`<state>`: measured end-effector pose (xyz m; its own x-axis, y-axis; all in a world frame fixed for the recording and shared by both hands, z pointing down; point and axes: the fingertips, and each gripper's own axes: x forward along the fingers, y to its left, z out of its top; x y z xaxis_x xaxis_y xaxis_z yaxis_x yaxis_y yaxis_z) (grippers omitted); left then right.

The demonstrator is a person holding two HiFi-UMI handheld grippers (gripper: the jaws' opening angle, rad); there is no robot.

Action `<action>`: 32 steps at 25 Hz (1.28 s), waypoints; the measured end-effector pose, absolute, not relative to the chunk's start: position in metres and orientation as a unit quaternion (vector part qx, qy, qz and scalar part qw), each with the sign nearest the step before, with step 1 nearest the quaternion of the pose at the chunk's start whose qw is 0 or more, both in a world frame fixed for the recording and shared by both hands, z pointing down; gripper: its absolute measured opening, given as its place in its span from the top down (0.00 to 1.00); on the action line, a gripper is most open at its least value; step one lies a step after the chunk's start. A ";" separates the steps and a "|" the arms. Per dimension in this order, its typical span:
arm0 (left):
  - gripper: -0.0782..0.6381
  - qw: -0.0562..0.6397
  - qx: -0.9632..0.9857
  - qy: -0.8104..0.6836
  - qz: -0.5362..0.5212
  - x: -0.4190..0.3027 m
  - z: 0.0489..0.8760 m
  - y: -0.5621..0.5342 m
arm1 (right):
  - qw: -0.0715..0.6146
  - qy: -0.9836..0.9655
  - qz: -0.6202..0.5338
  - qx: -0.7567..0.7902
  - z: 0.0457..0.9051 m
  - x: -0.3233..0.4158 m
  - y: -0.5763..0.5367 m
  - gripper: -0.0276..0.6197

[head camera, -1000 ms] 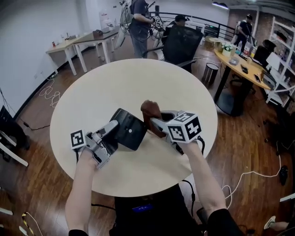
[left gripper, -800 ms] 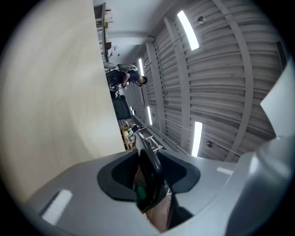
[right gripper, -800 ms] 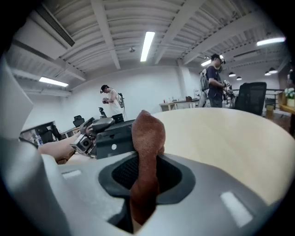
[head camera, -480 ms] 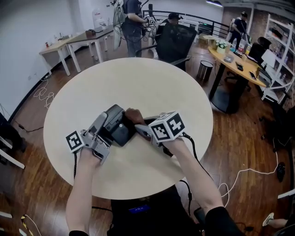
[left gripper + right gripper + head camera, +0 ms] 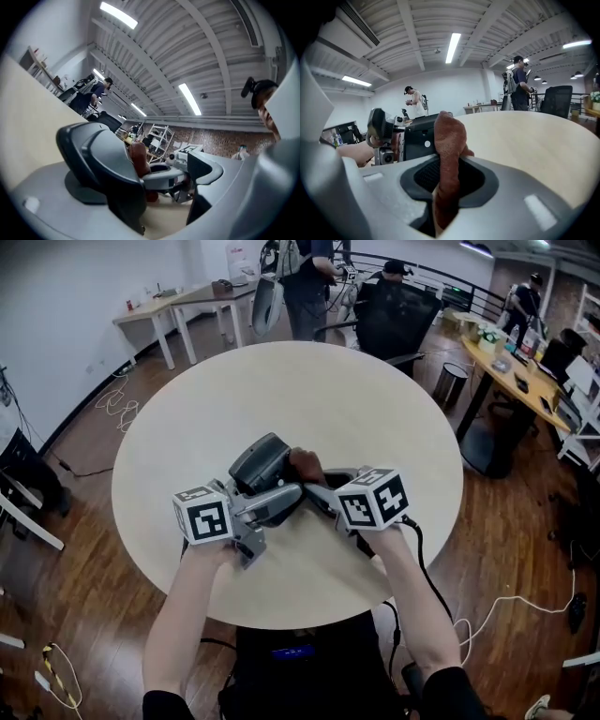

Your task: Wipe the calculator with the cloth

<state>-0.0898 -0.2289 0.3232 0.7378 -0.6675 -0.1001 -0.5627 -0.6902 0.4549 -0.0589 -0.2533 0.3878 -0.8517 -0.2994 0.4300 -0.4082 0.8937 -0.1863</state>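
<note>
Head view, position: dark calculator (image 5: 261, 460) tilted up on the round table (image 5: 187, 418), between the left gripper (image 5: 281, 493) and right gripper (image 5: 317, 486); brown cloth (image 5: 305, 465) touching its right side.
Left gripper view, jaws: wide apart, just been opening; calculator between them, against the picture-left jaw, clear of the other.
Right gripper view, jaws: clamped on the cloth, which stands up between them; the calculator's black back is directly behind it.
Background: people stand at the far desks.
</note>
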 end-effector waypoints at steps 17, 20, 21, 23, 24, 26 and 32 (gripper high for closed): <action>0.58 0.022 0.922 -0.376 0.085 -0.074 0.341 -0.212 | 0.191 -0.977 -0.029 0.088 0.268 -0.110 -0.169 0.82; 0.61 -0.036 0.915 -0.381 0.128 -0.060 0.341 -0.208 | 0.263 -0.958 -0.086 0.080 0.281 -0.118 -0.161 0.82; 0.62 -0.048 0.913 -0.381 0.137 -0.057 0.341 -0.207 | 0.273 -0.954 -0.089 0.090 0.283 -0.113 -0.167 0.82; 0.63 -0.059 0.912 -0.380 0.142 -0.056 0.341 -0.204 | 0.271 -0.953 -0.075 0.117 0.281 -0.099 -0.185 0.82; 0.64 -0.060 0.911 -0.381 0.143 -0.057 0.340 -0.203 | 0.267 -0.952 -0.067 0.135 0.280 -0.091 -0.195 0.82; 0.65 -0.061 0.909 -0.385 0.145 -0.058 0.341 -0.203 | 0.264 -0.946 -0.055 0.182 0.280 -0.069 -0.221 0.82; 0.66 -0.076 0.908 -0.381 0.155 -0.053 0.340 -0.203 | 0.219 -0.943 -0.058 0.243 0.260 -0.035 -0.231 0.82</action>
<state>-0.0531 -0.2029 0.3400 0.6618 -0.7158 0.2231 -0.6690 -0.6981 -0.2551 -0.0353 -0.2310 0.2596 -0.7860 -0.4835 0.3853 -0.4330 0.8753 0.2152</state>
